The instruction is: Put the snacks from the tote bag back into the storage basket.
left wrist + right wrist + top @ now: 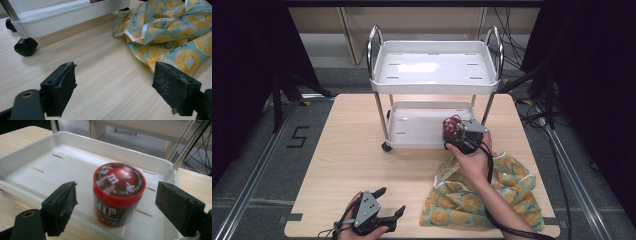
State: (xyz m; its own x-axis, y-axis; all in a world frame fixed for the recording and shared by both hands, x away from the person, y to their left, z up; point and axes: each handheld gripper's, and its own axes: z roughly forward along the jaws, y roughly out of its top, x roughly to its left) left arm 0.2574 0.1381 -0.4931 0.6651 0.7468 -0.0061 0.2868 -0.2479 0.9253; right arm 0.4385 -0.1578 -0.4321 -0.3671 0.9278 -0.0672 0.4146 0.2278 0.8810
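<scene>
A round jar (117, 195) with a red printed lid stands upright on the lower tray (82, 138) of a white two-tier cart (434, 86), near the tray's front right corner. My right gripper (116, 192) is open, one jaw on each side of the jar with a gap on both sides. In the high view the right gripper (457, 135) reaches over the tray's front rim to the jar (450, 126). My left gripper (392, 200) is low at the table's front edge. The left gripper (113, 75) is open over bare wood, holding nothing.
A crumpled teal cloth (482, 192) with yellow fruit slices lies at the front right of the table, under the right forearm; the cloth (170, 32) is just right of the left gripper. A black caster (25, 46) sits under the cart's front left corner. The cart's top tray holds nothing.
</scene>
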